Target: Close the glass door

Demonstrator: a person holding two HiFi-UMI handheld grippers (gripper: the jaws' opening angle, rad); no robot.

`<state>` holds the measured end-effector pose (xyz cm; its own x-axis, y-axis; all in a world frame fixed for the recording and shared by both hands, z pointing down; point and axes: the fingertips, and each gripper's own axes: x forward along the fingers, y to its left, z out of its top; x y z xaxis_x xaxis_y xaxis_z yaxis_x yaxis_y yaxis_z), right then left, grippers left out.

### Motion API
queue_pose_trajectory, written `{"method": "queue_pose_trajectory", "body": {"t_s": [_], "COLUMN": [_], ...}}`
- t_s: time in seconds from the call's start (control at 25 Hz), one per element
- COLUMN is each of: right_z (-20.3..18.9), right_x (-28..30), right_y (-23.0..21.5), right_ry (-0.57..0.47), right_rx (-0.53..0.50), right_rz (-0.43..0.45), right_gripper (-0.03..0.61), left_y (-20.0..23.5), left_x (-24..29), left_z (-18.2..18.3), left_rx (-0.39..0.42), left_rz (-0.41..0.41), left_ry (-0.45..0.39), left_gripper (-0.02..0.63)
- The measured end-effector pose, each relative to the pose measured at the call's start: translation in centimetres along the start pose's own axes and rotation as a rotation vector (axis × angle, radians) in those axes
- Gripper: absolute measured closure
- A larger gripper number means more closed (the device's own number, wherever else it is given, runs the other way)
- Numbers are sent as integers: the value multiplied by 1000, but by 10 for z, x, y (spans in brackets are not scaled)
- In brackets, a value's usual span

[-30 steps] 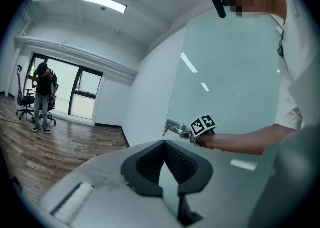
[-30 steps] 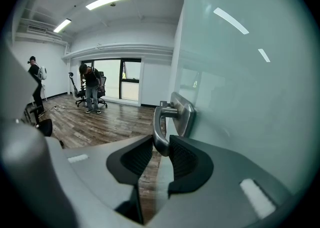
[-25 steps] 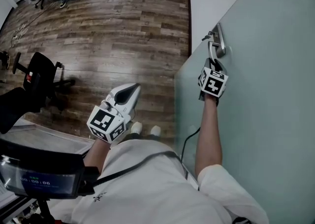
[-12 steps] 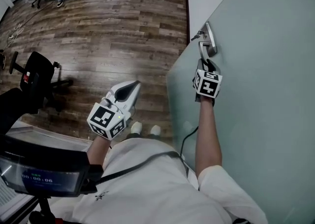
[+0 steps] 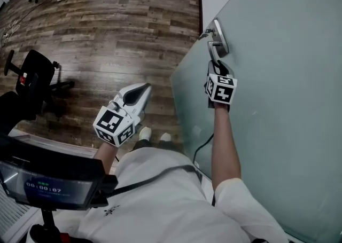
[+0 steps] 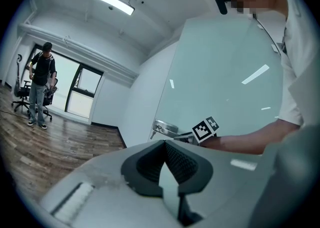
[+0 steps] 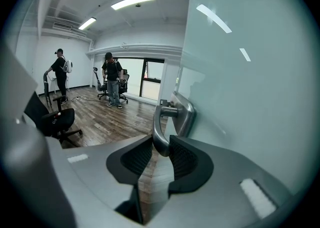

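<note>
The left gripper (image 5: 142,89) is hanging beside the person's white shirt (image 5: 160,199). Its jaws are meeting tip to tip on nothing, well apart from the door. The right gripper (image 5: 215,67) is clamping the curved silver metal lever handle (image 5: 212,51), which is sitting between both ribbed dark pads (image 7: 187,159). That handle is mounted near the free edge of the frosted pale-green glass door (image 5: 278,87), which is standing partly open over the brown wood-plank floor (image 5: 107,28). A black office chair (image 5: 32,79) is standing further off, to the left.
</note>
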<state>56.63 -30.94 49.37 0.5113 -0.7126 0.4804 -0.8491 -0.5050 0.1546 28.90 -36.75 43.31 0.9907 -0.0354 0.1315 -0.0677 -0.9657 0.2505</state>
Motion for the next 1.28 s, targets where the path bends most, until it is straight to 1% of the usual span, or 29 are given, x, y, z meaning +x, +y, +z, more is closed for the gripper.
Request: {"method": "queue_pose_trajectory", "body": {"t_s": [0.08,0.28,0.48,0.56,0.68,0.84,0.92,1.08,1.2,1.28], "right_z": [-1,-22,-19,-12,1,11,10,-5,-6,-9], "right_x": [-5,-34,-56,-52,-35,-9,-14,-51,-57,-59], "right_y": [10,40,54,62,79,100,112,135,148,151], "right_ry": [-5,-24,-53,-56,-53,-57,-73,-83,-86,-68], "right_rx": [-5,-10,-31,-38,-46,-63,-72,-62,-68,-73], "right_rz": [11,40,59,78,106,140,152,184,211,209], "right_gripper": [468,469,469,469,469,469,469,469,469,471], "left_y": [-3,-26,-66,-72,-64,-60,-71,-118,-136,-144], "left_x": [-5,-33,-50,-53,-55,-60,-79,-129,-148,-159], "left_z": [-1,-15,-13,-11,-11,-13,-18,-40,-51,-56], "left_rx": [2,16,24,20,12,24,26,14,-2,-21], "left_rz": [1,31,65,81,111,145,174,228,269,299], "left_ry": [-8,-45,-49,-45,-38,-31,-37,-45,-48,-58], "left_gripper": [612,612,612,612,612,612,612,612,612,612]}}
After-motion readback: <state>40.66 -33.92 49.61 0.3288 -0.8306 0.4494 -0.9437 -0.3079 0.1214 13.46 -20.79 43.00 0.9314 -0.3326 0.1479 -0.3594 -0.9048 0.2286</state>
